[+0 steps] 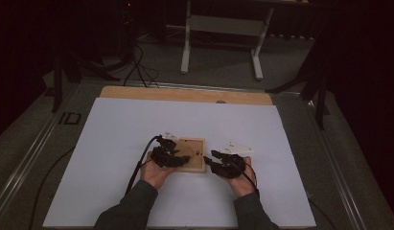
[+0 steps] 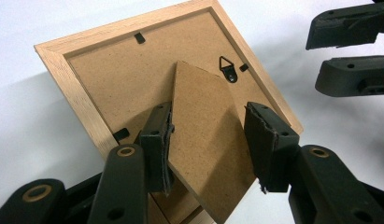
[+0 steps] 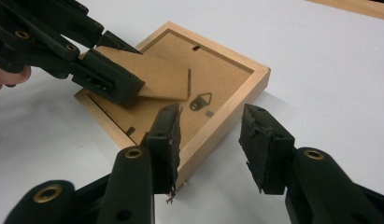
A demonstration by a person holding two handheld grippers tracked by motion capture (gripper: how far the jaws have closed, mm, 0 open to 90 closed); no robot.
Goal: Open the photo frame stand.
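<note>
A small wooden picture frame (image 1: 195,143) lies face down on the white sheet, its brown backing up (image 2: 119,70) (image 3: 227,93). Its fold-out stand flap (image 2: 203,116) (image 3: 166,79) is lifted off the backing, and my left gripper (image 1: 178,157) (image 2: 208,140) is shut across the flap's width. A metal hanger hook (image 2: 228,69) (image 3: 200,101) sits on the backing beside the flap. My right gripper (image 1: 208,160) (image 3: 208,140) is open just right of the frame, its jaws astride the frame's near edge without pressing on it. It also appears at the top right of the left gripper view (image 2: 313,58).
The white sheet (image 1: 137,124) covers a wooden board whose far edge (image 1: 185,94) shows. Beyond it are a white table stand (image 1: 223,28) and cables (image 1: 142,67) on the floor. Metal rails run along both sides of the table.
</note>
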